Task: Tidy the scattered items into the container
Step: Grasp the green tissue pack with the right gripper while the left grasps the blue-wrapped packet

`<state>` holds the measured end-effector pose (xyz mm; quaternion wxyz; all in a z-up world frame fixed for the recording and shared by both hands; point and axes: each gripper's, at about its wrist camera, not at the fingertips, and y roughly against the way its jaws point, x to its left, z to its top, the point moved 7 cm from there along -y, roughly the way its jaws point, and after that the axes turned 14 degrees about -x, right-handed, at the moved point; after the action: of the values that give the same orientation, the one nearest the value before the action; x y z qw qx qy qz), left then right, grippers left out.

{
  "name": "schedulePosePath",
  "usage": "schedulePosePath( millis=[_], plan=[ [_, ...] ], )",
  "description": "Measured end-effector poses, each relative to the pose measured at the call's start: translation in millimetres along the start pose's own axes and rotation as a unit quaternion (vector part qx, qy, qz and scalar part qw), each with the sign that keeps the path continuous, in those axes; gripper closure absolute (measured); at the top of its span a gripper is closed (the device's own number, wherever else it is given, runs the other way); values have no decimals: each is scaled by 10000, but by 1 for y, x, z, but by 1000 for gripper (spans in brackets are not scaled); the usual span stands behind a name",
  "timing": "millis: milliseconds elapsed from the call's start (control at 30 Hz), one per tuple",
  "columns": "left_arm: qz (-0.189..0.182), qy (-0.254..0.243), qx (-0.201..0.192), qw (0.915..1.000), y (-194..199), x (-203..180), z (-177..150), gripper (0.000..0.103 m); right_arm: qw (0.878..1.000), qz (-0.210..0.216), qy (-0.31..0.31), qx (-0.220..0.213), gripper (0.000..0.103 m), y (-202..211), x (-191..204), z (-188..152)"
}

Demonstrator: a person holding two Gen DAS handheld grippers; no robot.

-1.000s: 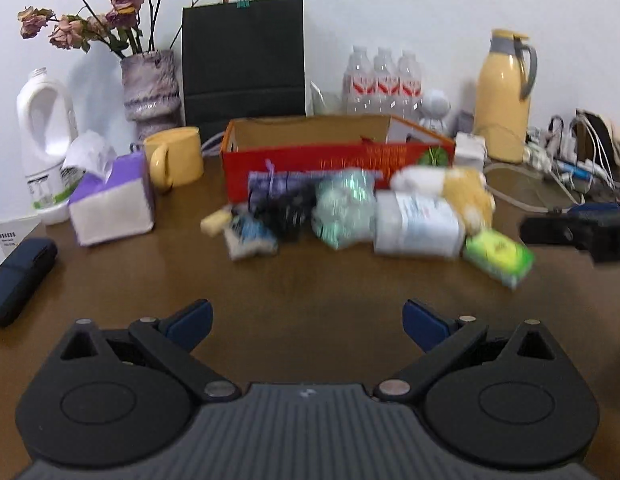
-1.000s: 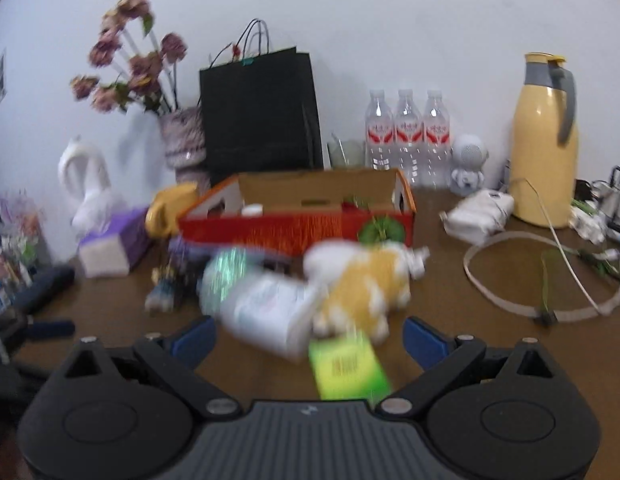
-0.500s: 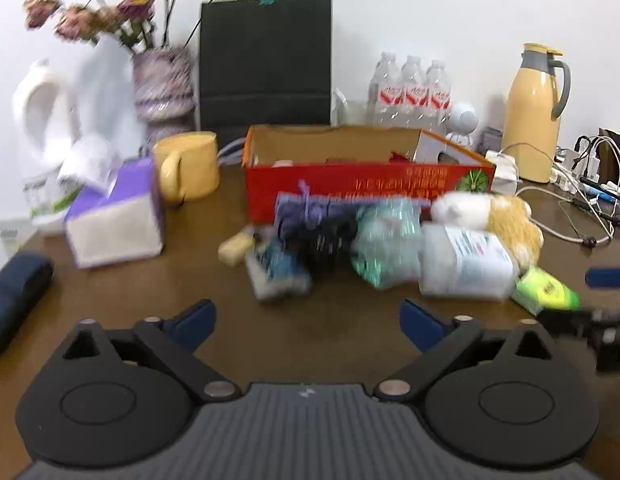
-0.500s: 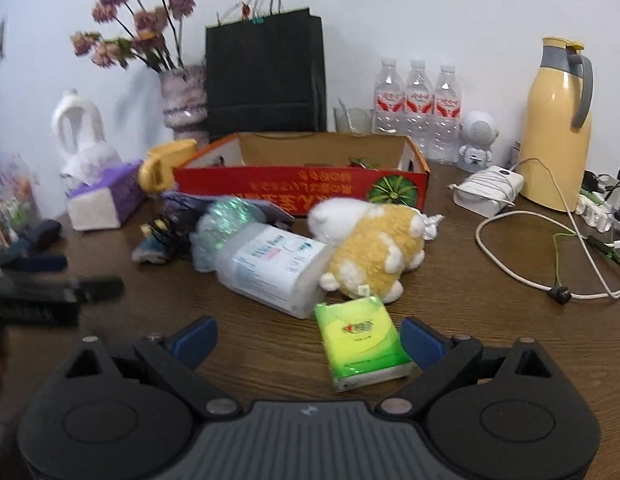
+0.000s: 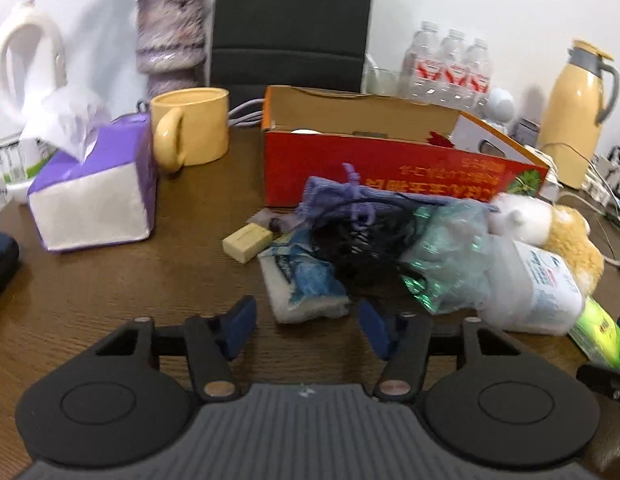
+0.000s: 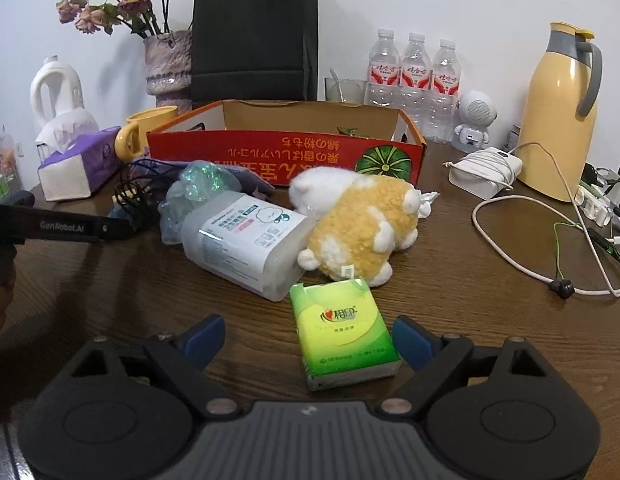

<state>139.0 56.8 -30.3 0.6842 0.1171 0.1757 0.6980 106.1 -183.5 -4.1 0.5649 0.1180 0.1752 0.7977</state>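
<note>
In the left wrist view my left gripper (image 5: 307, 330) is closing, and its pads do not touch anything. The near end of a blue-and-white packet (image 5: 301, 280) lies just ahead between its fingertips. Behind the packet are a black cable tangle (image 5: 362, 248), a purple pouch (image 5: 350, 196), a green crinkly bag (image 5: 450, 248) and a small yellow block (image 5: 247, 244). The red cardboard box (image 5: 390, 168) stands open behind the pile. My right gripper (image 6: 305, 342) is also closing, wide around a green tissue pack (image 6: 344, 336), with the left pad well clear of it. A wipes pack (image 6: 241, 240) and a yellow plush toy (image 6: 358, 224) lie beyond.
A purple tissue box (image 5: 93, 200) and yellow mug (image 5: 193, 128) stand to the left. A yellow thermos (image 6: 558, 120), a white charger (image 6: 484, 170) and loose cables (image 6: 530, 248) crowd the right. A vase, a black bag and water bottles line the wall.
My left gripper has moved forward up to the pile and its jaws have narrowed. My right gripper has sunk closer, and the green tissue pack now sits between its fingers.
</note>
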Motion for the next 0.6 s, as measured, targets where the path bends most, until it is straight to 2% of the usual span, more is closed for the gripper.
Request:
schedulePosePath(
  millis=[33,100,133,200,233,333,433,500,533,600],
  plan=[
    [36,35,7,10000,-1,2,1,53,10000,3,-2,6,13,-2,0,0],
    [-6,162,-3,9999,-3,5,3,54,10000,33,-63,46,13,-5,-1,-1],
    [-37,206,-5,9998,-3,6,4,62,9999,43,-88,70,13,-7,-1,-2],
    [-34,244,18,9997,-5,8,4,70,9999,48,-106,106,15,-9,-1,-3],
    [-22,249,14,9997,-5,8,3,78,9998,54,-114,130,15,-10,-1,-4],
    [-28,194,-1,9998,1,7,4,87,9997,102,-116,167,28,-12,2,-6],
    [-2,176,3,9998,11,8,2,90,9998,152,-45,145,39,-12,6,-4],
    [0,132,14,9999,22,9,0,90,9998,169,-45,122,55,-10,6,-4],
    [-5,122,-6,9999,29,9,-1,90,9998,163,-56,104,59,-9,5,-4],
    [-73,84,-32,9999,45,7,-3,90,9998,158,-101,110,59,-7,3,-4]
  ],
)
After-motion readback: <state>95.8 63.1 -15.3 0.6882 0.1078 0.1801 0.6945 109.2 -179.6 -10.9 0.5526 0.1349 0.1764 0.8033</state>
